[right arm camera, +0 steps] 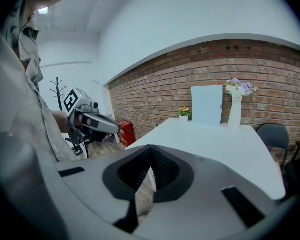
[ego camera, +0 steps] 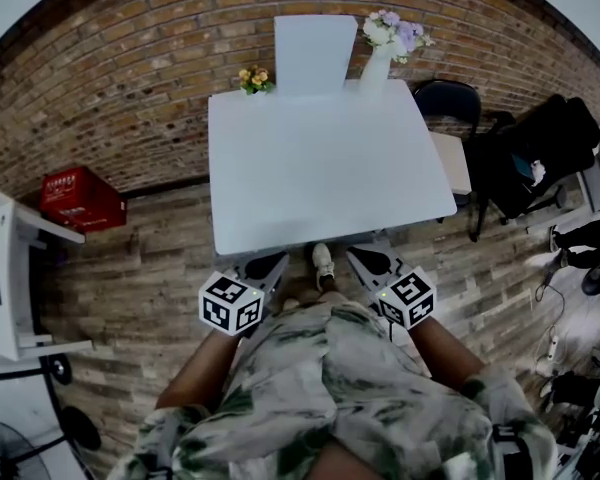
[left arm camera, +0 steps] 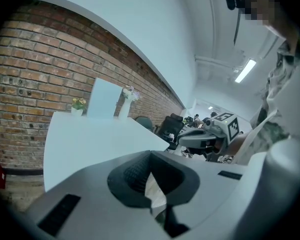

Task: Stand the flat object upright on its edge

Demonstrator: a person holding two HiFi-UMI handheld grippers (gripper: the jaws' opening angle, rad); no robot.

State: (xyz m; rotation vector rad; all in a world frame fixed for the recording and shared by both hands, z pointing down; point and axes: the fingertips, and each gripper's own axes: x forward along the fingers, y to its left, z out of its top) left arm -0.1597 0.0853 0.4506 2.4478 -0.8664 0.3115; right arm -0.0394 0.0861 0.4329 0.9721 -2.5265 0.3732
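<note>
Now: both tongs clenched and empty, panel at far rim of bench

Head view. White bench [ego camera: 330, 178] stands against a brick wall [ego camera: 110, 98]. The flat pale-blue panel [ego camera: 315, 55] is upright on its edge at the far rim, mid-bench, in front of the wall; contact with the wall cannot be told. Small pot of yellow flowers [ego camera: 254, 79] just left of the panel, white vase with pale blooms [ego camera: 377, 68] just right of it. Left tongs [ego camera: 268, 266] and right tongs [ego camera: 365, 259] are held at the near rim, well apart from the panel. Red crate [ego camera: 80, 198] on the floor at far left, dark chair [ego camera: 448, 103] at far right.

Left gripper view. The jaws of the left tongs [left arm camera: 150, 156] meet at the tip with nothing between them. Bench top lies beyond; panel [left arm camera: 103, 98] is far off, between flower pot and vase. Right tongs [left arm camera: 210, 136] show at right.

Right gripper view. The jaws of the right tongs [right arm camera: 150, 151] are likewise pressed together, empty. Panel [right arm camera: 207, 105] is upright at the far rim, the vase just right of it. Left tongs [right arm camera: 92, 124] show at left.
</note>
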